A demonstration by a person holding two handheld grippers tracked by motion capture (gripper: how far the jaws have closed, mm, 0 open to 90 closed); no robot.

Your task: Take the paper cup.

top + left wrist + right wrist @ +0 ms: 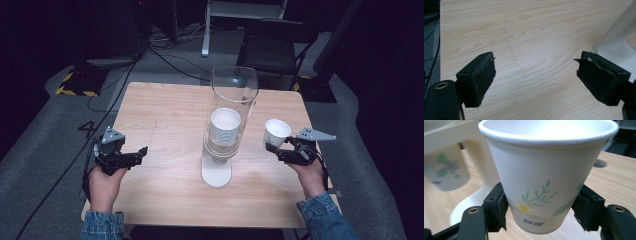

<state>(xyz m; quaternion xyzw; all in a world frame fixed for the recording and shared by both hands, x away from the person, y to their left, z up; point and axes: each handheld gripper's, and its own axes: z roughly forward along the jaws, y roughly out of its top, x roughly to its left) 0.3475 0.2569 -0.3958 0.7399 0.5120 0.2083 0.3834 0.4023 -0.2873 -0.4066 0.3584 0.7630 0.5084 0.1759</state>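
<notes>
White paper cup [544, 177]: printed green sprigs, yellow-centred flower, blue lettering low on its wall. Beside it, cup dispenser [216, 170]: white base, clear tube. Surface [165, 115]: pale wood grain. Tongs [536, 80]: black. Sleeves [102, 225]: blue denim.

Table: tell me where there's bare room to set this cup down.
The widest bare patch of the table lies between the open left tongs and the cup dispenser, running to the far left corner. The front edge, between both forearms, is bare too. It is tight where the right tongs hold the paper cup, beside the dispenser.
</notes>
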